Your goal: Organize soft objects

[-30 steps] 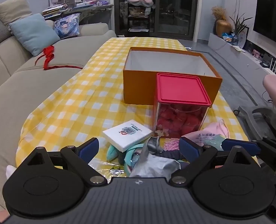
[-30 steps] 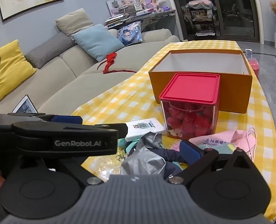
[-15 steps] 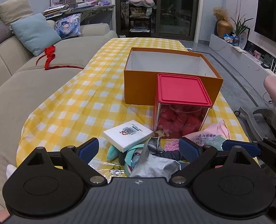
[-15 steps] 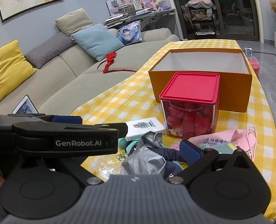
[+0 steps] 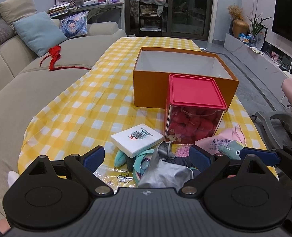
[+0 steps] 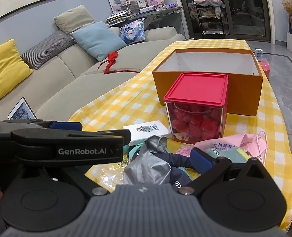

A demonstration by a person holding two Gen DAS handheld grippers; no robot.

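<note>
Two grippers hang over the near end of the yellow checked tablecloth (image 5: 82,106), both with jaws spread wide and holding nothing; the left gripper (image 5: 148,156) and the right gripper (image 6: 138,144) sit side by side, the left one's finger crossing the right wrist view. Landmark: the red-lidded clear container (image 5: 195,106); the heap of soft things lies just on the near side of it, the grey crumpled cloth (image 5: 163,169) directly between the left gripper's fingers, with the teal plush (image 5: 142,162) under it and the white card box (image 5: 137,139) resting on the heap's far-left edge; the pink pouch (image 5: 222,140) lies to the near right of the container, closer to the right gripper; the open orange box (image 5: 183,73) stands touching or just behind the container, empty as far as its visible walls show. Judging by this, the left gripper is nearer the grey cloth, which lies straight ahead and below; the cloth's long axis appears to run roughly away from the gripper.
</note>
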